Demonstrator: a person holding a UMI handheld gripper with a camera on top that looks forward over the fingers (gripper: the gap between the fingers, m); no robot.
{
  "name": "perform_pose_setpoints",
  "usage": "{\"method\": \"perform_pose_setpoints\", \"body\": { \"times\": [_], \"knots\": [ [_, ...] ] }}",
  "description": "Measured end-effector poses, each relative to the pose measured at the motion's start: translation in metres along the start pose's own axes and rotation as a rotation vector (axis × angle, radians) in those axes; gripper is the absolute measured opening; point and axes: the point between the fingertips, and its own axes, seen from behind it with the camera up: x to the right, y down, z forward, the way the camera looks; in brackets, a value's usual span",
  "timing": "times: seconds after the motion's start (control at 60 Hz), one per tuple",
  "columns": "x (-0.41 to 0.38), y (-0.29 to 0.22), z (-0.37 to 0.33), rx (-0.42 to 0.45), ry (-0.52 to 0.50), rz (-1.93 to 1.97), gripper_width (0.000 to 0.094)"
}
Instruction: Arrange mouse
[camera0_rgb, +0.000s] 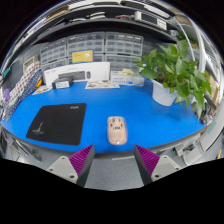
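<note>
A pale pink computer mouse (117, 130) lies on the blue table cover (120, 105), just ahead of the fingers and roughly centred between them. A black mouse pad (57, 123) lies flat to the left of the mouse, apart from it. My gripper (114, 160) is open and empty, its purple pads (82, 159) spread wide on either side. The fingers are short of the mouse and hover near the table's front edge.
A white keyboard box (76, 73) and a small white box (127, 78) stand at the back of the table. A leafy green plant in a white pot (176, 72) stands at the back right. Shelves with bins (100, 45) fill the wall behind.
</note>
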Motion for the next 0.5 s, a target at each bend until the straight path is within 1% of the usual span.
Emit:
{"method": "perform_pose_setpoints", "body": {
  "times": [0.167, 0.2, 0.267, 0.283, 0.3, 0.317, 0.35, 0.433, 0.5],
  "knots": [
    [0.015, -0.03, 0.054, -0.015, -0.02, -0.005, 0.0765],
    [0.014, -0.034, 0.063, -0.016, -0.029, -0.011, 0.0746],
    [0.014, -0.038, 0.08, -0.02, -0.029, -0.022, 0.0676],
    [0.014, -0.039, 0.083, -0.021, -0.025, -0.025, 0.0682],
    [0.014, -0.039, 0.086, -0.023, -0.023, -0.028, 0.061],
    [0.013, -0.039, 0.088, -0.025, -0.026, -0.031, 0.0615],
    [0.009, -0.042, 0.091, -0.021, -0.04, -0.021, 0.0463],
    [0.01, -0.043, 0.092, -0.03, -0.032, -0.003, 0.0464],
    [0.01, -0.042, 0.091, -0.025, -0.025, 0.007, 0.0419]
  ]
}}
